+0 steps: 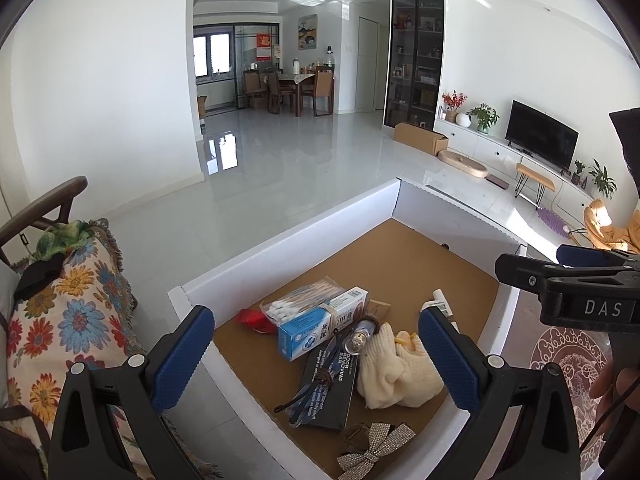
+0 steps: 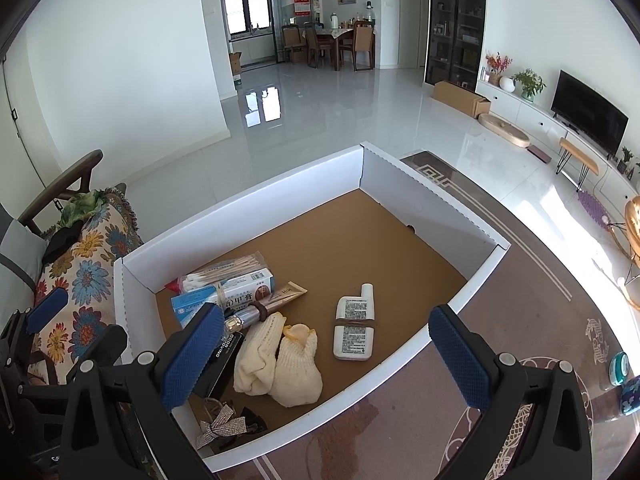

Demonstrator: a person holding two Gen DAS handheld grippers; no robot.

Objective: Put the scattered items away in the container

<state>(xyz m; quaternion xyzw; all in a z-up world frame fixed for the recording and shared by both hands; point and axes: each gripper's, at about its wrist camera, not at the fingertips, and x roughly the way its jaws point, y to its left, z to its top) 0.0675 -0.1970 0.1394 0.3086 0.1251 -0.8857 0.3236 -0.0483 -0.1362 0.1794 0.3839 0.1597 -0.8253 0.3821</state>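
Observation:
A white cardboard box point(image 1: 280, 240) with a brown floor stands on a rug; it also shows in the right wrist view point(image 2: 248, 208). Inside lie a bag of cotton swabs point(image 1: 304, 300), a blue-and-white medicine carton point(image 1: 324, 328), a black packet point(image 1: 332, 384), cream gloves point(image 1: 396, 368), a small glass bottle point(image 1: 360, 334), a white bottle point(image 2: 354, 328) and a sparkly bow point(image 2: 222, 424). My left gripper point(image 1: 316, 360) is open and empty above the box's near side. My right gripper point(image 2: 326, 356) is open and empty above the box, and shows at the right of the left wrist view point(image 1: 560, 284).
A chair with a floral throw point(image 1: 72, 320) stands left of the box. A patterned rug point(image 2: 520, 320) lies under it. A teal round object point(image 2: 620, 368) sits on the rug at the right. A TV stand point(image 1: 540, 152) and stool point(image 1: 536, 178) stand far right.

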